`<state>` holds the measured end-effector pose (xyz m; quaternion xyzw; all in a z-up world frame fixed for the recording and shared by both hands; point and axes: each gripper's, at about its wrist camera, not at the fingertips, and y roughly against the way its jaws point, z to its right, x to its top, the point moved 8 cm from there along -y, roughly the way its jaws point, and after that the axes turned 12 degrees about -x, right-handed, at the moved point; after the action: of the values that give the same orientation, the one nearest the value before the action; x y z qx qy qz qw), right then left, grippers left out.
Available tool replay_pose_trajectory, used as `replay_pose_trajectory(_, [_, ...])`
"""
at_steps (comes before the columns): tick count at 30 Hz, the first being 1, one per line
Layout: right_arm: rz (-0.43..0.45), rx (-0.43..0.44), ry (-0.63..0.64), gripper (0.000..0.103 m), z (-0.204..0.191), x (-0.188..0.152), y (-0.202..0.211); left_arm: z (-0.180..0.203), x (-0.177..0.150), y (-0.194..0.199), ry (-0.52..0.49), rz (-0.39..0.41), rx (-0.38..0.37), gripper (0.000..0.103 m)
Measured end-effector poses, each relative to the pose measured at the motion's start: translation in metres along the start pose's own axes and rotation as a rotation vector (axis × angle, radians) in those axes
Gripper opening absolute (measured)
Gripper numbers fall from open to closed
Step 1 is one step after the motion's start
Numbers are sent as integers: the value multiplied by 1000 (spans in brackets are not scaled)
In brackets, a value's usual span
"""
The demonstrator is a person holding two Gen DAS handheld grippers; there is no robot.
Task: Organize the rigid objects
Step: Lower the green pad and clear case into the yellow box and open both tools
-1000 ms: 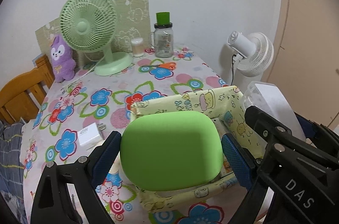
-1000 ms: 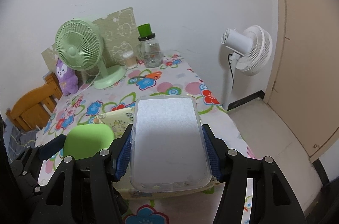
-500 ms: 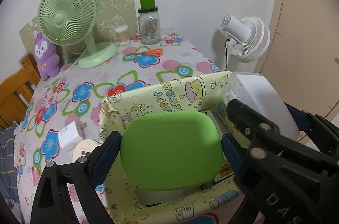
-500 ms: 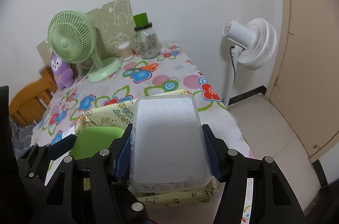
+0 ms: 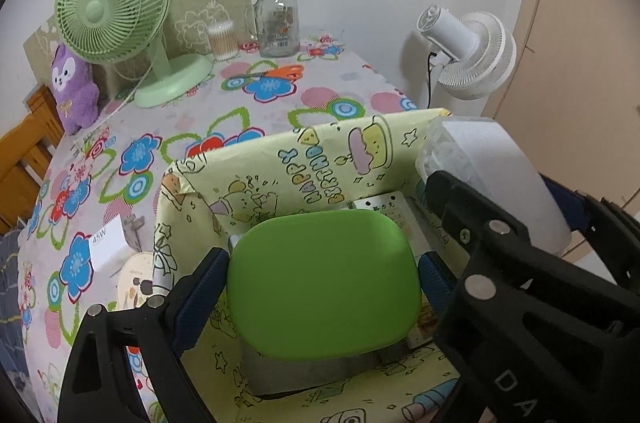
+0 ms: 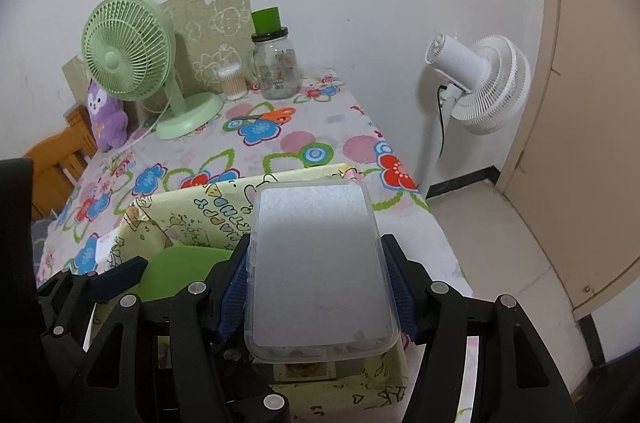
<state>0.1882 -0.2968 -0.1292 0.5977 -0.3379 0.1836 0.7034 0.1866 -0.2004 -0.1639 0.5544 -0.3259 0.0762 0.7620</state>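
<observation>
My left gripper is shut on a green-lidded box and holds it low inside the yellow cartoon-print box. My right gripper is shut on a clear plastic box with a frosted lid and holds it over the right side of the same yellow box. The clear box also shows at the right in the left wrist view. The green lid shows at the left in the right wrist view. Flat packets lie inside the yellow box.
On the flowered table stand a green desk fan, a purple plush toy, a glass jar, a swab pot and orange scissors. A white charger lies left of the box. A white floor fan stands right.
Both grippers have moved forward and down over the yellow box. The green-lidded box now sits lower inside it. The clear box has come over the box's right side.
</observation>
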Motion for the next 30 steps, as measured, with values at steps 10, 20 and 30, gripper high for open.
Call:
replay_pose_trajectory(10, [-18, -4, 14, 70, -1, -3, -9, 0, -5, -3, -5, -24, 4, 96])
replay_pose_trajectory(20, [-63, 15, -2, 77, -1, -15, -13, 2, -10, -2, -31, -29, 27, 98])
replay_pose_trajectory(30, [-71, 18, -15, 82, -2, -19, -5, 2, -14, 10, -33, -10, 28, 100])
